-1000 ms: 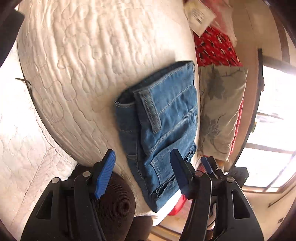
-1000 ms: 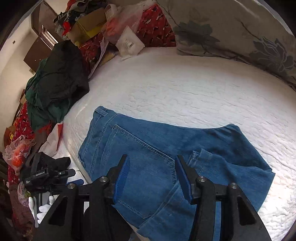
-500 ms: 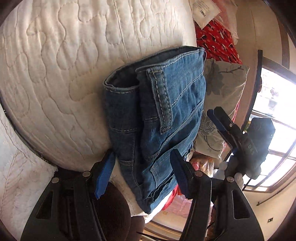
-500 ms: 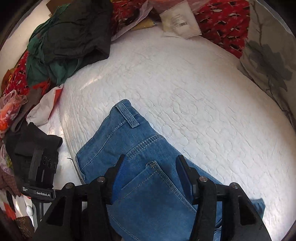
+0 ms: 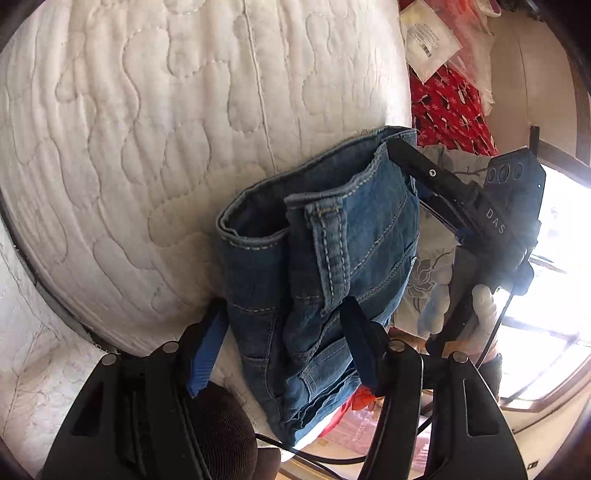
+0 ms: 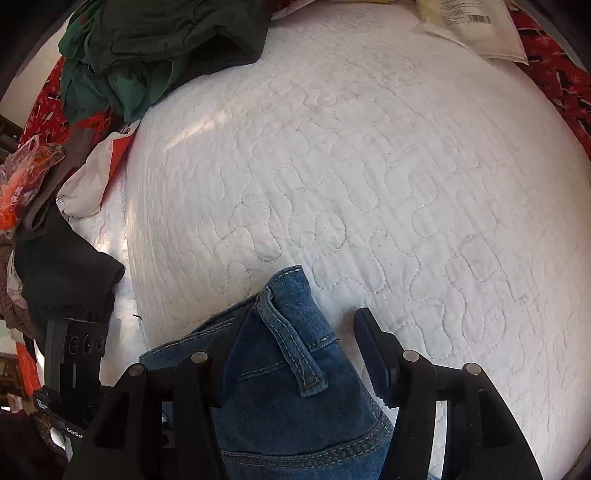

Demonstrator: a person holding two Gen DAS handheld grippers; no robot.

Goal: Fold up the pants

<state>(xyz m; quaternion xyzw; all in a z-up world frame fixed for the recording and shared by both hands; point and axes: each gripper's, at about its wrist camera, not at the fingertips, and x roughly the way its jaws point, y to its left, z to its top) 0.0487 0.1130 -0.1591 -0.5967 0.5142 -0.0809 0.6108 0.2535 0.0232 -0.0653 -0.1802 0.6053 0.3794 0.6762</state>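
Observation:
Blue denim pants [image 5: 325, 280], folded into a thick stack, lie near the edge of the white quilted mattress [image 5: 155, 140]. My left gripper [image 5: 284, 343] is open, its fingers straddling the near end of the stack. My right gripper [image 6: 299, 343] is open around the waistband corner with a belt loop [image 6: 291, 347]; the denim [image 6: 295, 398] runs between its fingers. In the left wrist view the right gripper's body [image 5: 491, 218] shows at the far corner of the pants, held by a gloved hand [image 5: 461, 306].
A pile of dark and green clothes [image 6: 155, 48] lies at the far left of the mattress [image 6: 369, 177]. A white packet [image 6: 476, 29] and red patterned fabric [image 5: 450, 110] lie along the far side. A grey floral pillow [image 5: 428, 266] sits beyond the pants. A window [image 5: 554, 295] is on the right.
Both grippers have closed in on the folded pants from opposite ends. The right gripper has moved to the waistband corner; the left now straddles the near end.

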